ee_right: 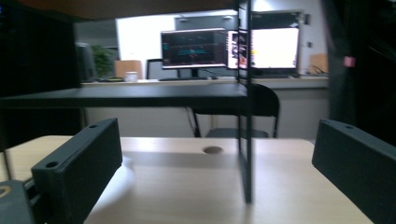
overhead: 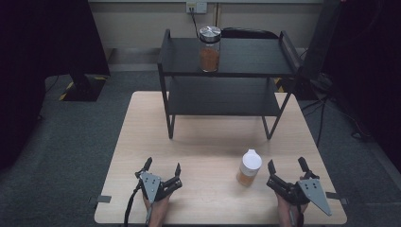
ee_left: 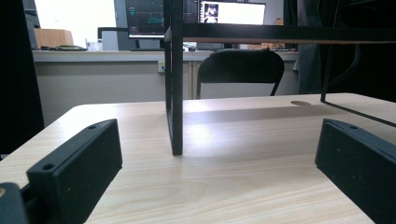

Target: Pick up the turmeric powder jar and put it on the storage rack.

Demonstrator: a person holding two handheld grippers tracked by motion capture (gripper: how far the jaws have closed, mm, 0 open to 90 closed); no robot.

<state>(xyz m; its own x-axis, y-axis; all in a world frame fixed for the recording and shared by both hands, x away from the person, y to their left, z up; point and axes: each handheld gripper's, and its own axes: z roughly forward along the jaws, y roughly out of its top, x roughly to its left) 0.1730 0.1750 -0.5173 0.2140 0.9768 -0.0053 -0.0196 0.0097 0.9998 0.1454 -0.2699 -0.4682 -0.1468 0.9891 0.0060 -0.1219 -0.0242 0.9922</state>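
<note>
- Risk: the bottle [overhead: 248, 168] stands upright on the worktop [overhead: 203, 146], just left of my right tongs [overhead: 287, 168]; a careless swing of them could tip it.
- Right tongs gape wide, holding nothing.
- Left tongs [overhead: 162, 167] likewise wide apart, empty, well clear of the bottle.
</note>
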